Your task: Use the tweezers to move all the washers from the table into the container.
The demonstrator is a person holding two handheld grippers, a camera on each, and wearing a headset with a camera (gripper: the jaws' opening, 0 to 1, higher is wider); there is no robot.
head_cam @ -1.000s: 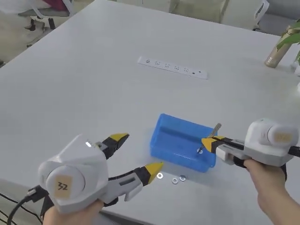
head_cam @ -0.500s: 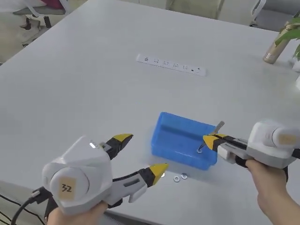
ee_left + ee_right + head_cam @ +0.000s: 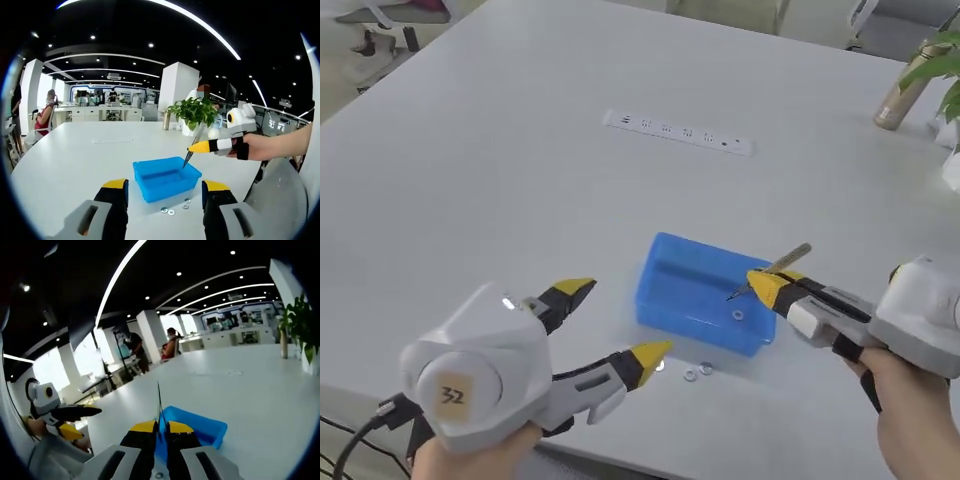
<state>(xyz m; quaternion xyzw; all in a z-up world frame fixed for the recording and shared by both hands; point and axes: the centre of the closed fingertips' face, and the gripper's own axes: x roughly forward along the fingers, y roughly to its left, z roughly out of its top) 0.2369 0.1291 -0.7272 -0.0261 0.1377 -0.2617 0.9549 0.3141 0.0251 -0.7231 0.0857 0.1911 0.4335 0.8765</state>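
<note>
Lifted clear since a moment ago, the tweezers (image 3: 792, 257) now hang tips-down over the blue container (image 3: 685, 318), with one washer (image 3: 737, 316) lying inside by its front wall. From left: the left gripper (image 3: 615, 320), jaws apart, hovers at the table's (image 3: 520, 180) near edge; loose washers (image 3: 691, 375) lie just before the container's front wall; the right gripper (image 3: 765, 285) is clamped on the tweezers.

The container (image 3: 690, 322) is bright blue on a pale grey counter (image 3: 500, 180); the left gripper (image 3: 613, 320) and right gripper (image 3: 765, 287) are white, their black jaws tipped yellow; the tweezers (image 3: 786, 262) and washers (image 3: 691, 375) are silvery; the far power strip (image 3: 678, 133) is white.
</note>
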